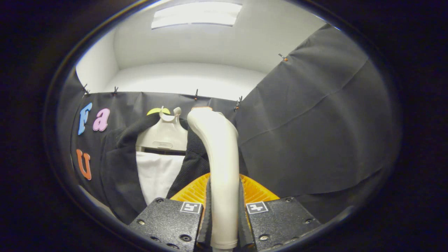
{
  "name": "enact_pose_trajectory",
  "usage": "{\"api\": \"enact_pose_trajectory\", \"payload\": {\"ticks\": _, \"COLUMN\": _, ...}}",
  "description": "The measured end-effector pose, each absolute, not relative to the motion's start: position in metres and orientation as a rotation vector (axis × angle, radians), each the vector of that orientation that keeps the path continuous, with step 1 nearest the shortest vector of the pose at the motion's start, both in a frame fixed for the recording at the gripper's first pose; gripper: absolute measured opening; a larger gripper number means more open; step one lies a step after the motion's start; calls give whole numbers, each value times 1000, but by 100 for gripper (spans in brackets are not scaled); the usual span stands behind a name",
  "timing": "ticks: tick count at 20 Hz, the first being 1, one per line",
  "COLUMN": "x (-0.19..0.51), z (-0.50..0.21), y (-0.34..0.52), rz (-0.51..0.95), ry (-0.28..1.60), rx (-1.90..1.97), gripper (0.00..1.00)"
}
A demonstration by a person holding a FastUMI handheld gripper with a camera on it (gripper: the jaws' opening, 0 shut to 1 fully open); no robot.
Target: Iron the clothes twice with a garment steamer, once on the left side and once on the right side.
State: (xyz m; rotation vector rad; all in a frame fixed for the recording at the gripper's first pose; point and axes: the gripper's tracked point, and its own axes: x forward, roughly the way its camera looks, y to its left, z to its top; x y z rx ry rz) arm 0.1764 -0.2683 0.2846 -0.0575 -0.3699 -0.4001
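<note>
Gripper: clenched on the steamer handle; both fingers press its sides, one from 9 o'clock and one from 3 o'clock.
Steamer: pale, smooth plastic body, held upright between the fingers. It rises straight from the grip, then curves toward 11 o'clock at its rounded top. No steam is visible.
Orange part: ribbed, fan-shaped, spreading behind the handle at 9 and 3 o'clock just beyond the fingers. It may belong to the gripper or to the steamer; the view does not settle which.
Jacket: dark, finely textured cloth, hanging open at 10 o'clock from the steamer. One front panel lies just behind the steamer head; whether the head touches the cloth cannot be told.
White shirt: plain, flat panel showing between the two jacket fronts, at 9 o'clock from the steamer.
Hanger: cream plastic, broad shoulders, hook at top, carrying both garments against the wall cloth.
Wall cloth: black, clipped along its top edge, draped in soft folds at 2 o'clock.
Ceiling light: bright panel at 12 o'clock, farthest off.
Progress, done: the steamer is picked up and brought to the garment, near the collar of the panel closest to it.
Progress, left: judged from this position, a downward pass is about to start or barely begun. The cloth shows no sign that either side is finished, so both passes are best counted as outstanding.
</note>
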Motion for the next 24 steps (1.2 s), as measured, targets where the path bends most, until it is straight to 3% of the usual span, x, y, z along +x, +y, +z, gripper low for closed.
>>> {"api": "enact_pose_trajectory", "payload": {"ticks": 4, "x": 185, "z": 286, "y": -267, "rz": -416, "ry": -367, "rx": -92, "gripper": 33}}
{"api": "enact_pose_trajectory", "payload": {"ticks": 9, "x": 176, "z": 233, "y": -258, "rz": -427, "ry": -273, "rx": -104, "gripper": 33}}
{"api": "enact_pose_trajectory", "payload": {"ticks": 24, "x": 147, "z": 163, "y": -242, "rz": -479, "ry": -131, "rx": -159, "gripper": 34}}
